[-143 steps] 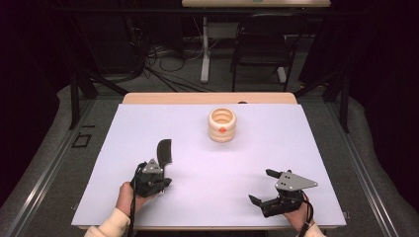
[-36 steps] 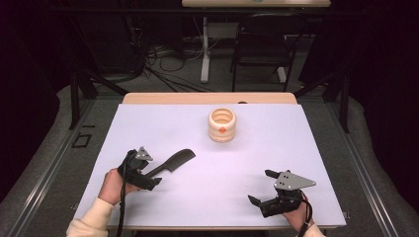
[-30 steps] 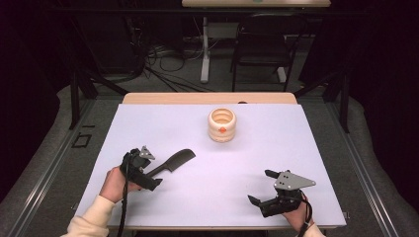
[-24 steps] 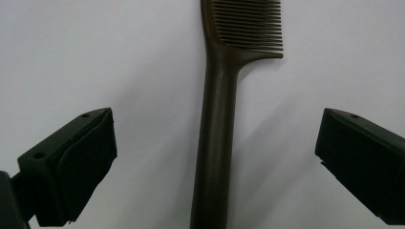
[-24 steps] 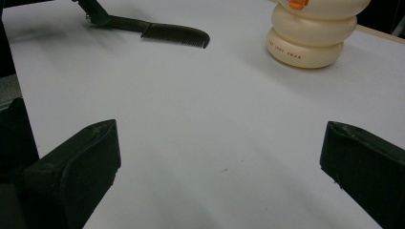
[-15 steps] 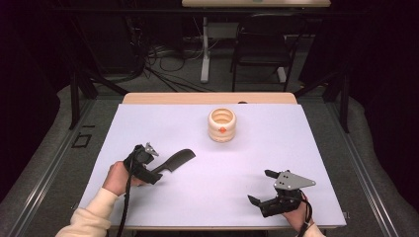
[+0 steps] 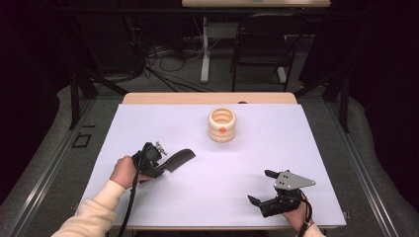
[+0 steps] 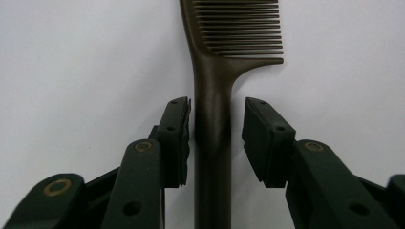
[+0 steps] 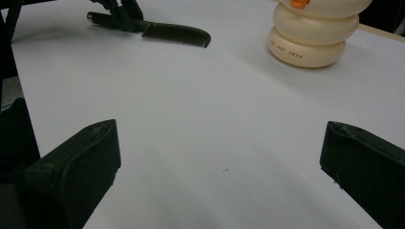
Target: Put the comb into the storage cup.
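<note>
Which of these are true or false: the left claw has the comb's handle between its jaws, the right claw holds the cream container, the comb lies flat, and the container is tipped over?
1. The comb handle lies between the left claw jaws, which have just been closing. True; one pad touches it, the other shows a gap.
2. The right claw holds the cream container. False: its jaws stand wide open, with bare table between them.
3. The comb lies flat on the table. True.
4. The container is tipped over. False: it stands upright.
</note>
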